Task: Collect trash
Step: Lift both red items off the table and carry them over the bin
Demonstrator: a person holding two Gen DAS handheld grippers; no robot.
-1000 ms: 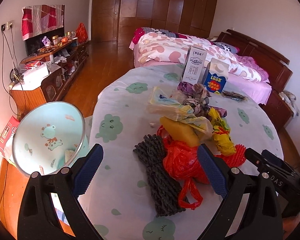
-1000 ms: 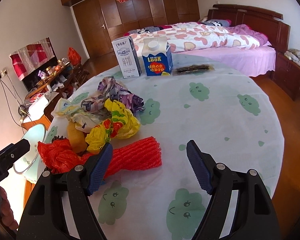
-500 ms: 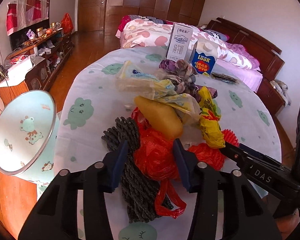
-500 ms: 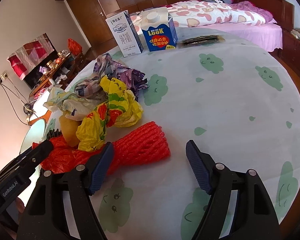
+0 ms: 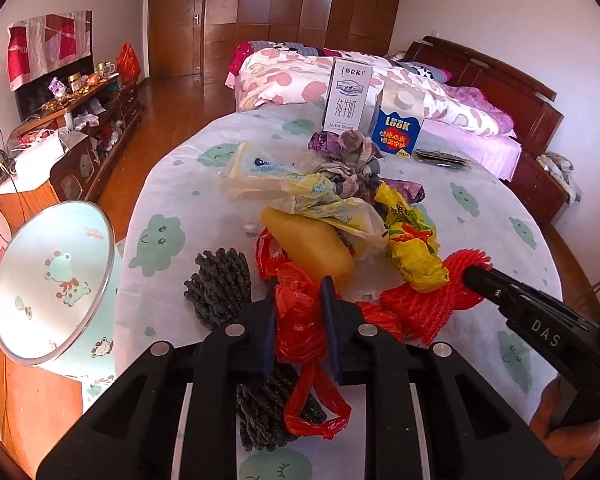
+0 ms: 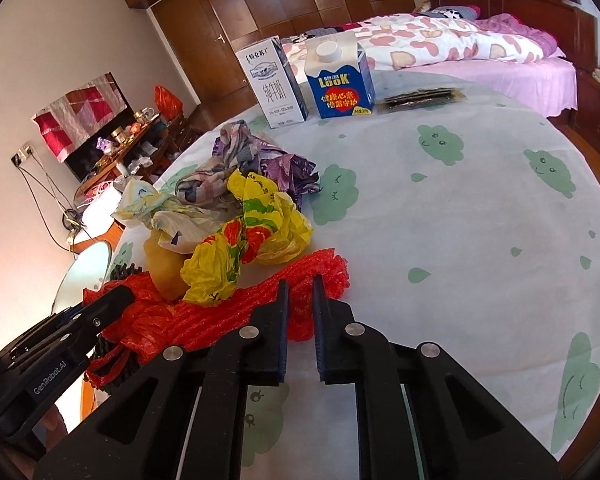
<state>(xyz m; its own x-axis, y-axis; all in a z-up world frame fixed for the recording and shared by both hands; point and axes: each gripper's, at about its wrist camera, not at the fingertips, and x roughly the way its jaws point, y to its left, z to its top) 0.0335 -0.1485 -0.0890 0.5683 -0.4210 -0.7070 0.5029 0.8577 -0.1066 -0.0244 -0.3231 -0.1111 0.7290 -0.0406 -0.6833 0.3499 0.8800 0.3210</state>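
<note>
Left tongs (image 5: pixel 299 312): jaws have just been closing and are now clamped on the red plastic bag (image 5: pixel 300 320), which bunches up between the pads.
Right tongs (image 6: pixel 300 304): jaws have just been closing too; now pinched on the near end of the red foam net (image 6: pixel 320 276).
Trash pile: heaped on the table (image 6: pixel 480 220), toward its left side in the right wrist view.
Dark foam net (image 5: pixel 220 288): lies just left of the red bag, partly under the left tongs.
Yellow lump (image 5: pixel 312 244): rests against the red bag; possibly a sponge, hard to tell.
Yellow printed bag (image 6: pixel 256 232): crumpled, touching the red foam net.
Cartons: white milk carton (image 6: pixel 272 84) and blue carton (image 6: pixel 338 80) upright side by side at the table's far edge.
Bin (image 5: pixel 52 280): beside the table, its opening tilted toward the left camera.
</note>
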